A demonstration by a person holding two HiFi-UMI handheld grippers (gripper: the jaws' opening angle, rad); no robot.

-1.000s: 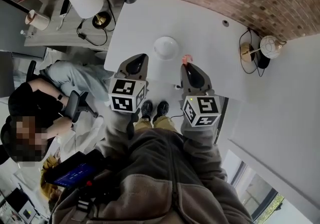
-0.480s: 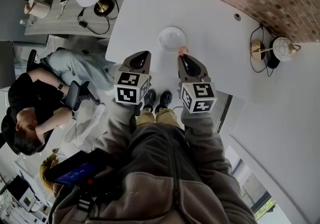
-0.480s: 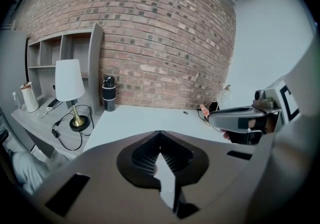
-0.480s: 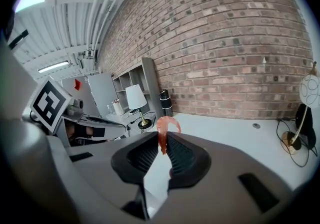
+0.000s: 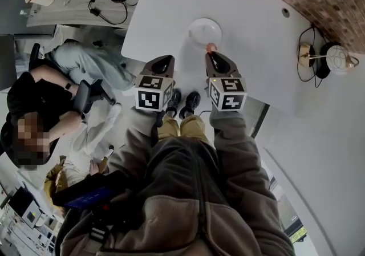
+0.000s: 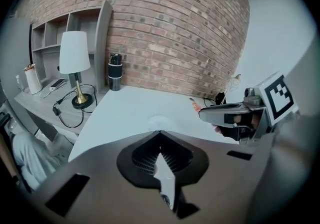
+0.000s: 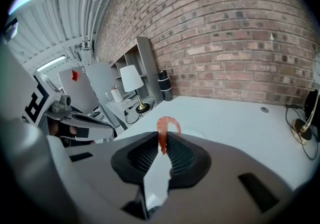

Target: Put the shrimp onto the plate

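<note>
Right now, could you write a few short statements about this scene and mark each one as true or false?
1. The right gripper has its jaws shut on the curled pink shrimp. True.
2. The shrimp lies on the round white plate. False: it is between the right gripper's jaws, by the plate's near rim.
3. The left gripper has its jaws together with nothing between them. True.
4. The white-shaded lamp stands on the white table. False: it stands on the grey side desk.
</note>
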